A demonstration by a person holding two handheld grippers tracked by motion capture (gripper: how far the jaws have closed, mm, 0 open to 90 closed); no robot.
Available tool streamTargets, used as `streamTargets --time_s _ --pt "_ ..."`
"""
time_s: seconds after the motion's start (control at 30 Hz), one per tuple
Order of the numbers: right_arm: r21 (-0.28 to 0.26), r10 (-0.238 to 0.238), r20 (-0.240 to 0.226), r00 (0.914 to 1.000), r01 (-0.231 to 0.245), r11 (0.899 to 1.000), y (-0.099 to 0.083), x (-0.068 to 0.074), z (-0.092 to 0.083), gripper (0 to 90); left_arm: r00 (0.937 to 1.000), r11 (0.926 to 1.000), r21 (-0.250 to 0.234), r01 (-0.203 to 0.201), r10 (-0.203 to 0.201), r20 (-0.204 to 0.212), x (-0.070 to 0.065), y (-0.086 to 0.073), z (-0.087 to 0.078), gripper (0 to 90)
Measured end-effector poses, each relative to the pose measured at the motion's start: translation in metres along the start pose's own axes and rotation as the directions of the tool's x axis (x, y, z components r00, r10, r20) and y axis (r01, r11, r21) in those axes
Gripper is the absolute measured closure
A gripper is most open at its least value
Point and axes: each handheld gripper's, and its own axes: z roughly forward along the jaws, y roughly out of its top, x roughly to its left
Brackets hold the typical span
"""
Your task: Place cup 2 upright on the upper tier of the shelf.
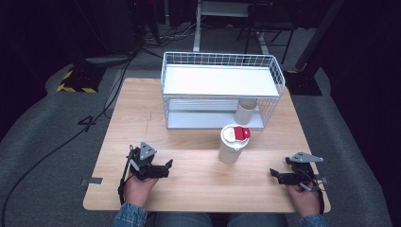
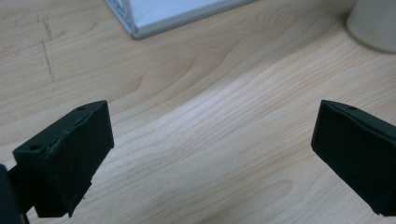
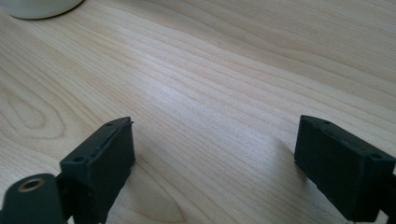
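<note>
Two grippers low in the frame, left gripper [image 1: 166,166] and right gripper [image 1: 274,174] both with jaws apart and empty, white cup [image 1: 232,144] with red lid at centre, wire basket [image 1: 222,90] above.

This looks like a lab or recording studio set up for manipulation trials, not a home. A small wooden table [image 1: 189,156] stands alone on grey carpet [image 1: 42,137] in a dark room, with cables [image 1: 56,146] trailing over the floor and a stand base marked with yellow-and-black hazard tape [image 1: 75,80] beside it. Behind are the legs of a white desk [image 1: 198,28], and the tabletop carries only staged props: a white wire basket shelf [image 1: 222,90] and paper cups [image 1: 232,144].
</note>
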Motion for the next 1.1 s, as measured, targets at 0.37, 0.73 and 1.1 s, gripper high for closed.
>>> streamTargets --time_s 0.37,0.73,1.1 --pt "0.001 0.002 0.003 1.0 -0.002 1.0 0.0 0.0 0.0 12.4 0.9978 0.9917 -0.126 -0.023 0.031 0.059 -0.017 0.014 -0.007 0.0" --pt "0.001 0.002 0.005 1.0 -0.002 1.0 0.0 0.0 0.0 12.4 0.9895 0.984 -0.175 -0.034 0.057 0.132 -0.036 0.03 -0.005 0.0" --pt "0.002 0.006 0.007 1.0 -0.006 1.0 0.001 0.0 0.001 12.2 0.9775 0.9746 -0.212 -0.072 0.111 0.179 -0.071 0.049 0.01 0.0"
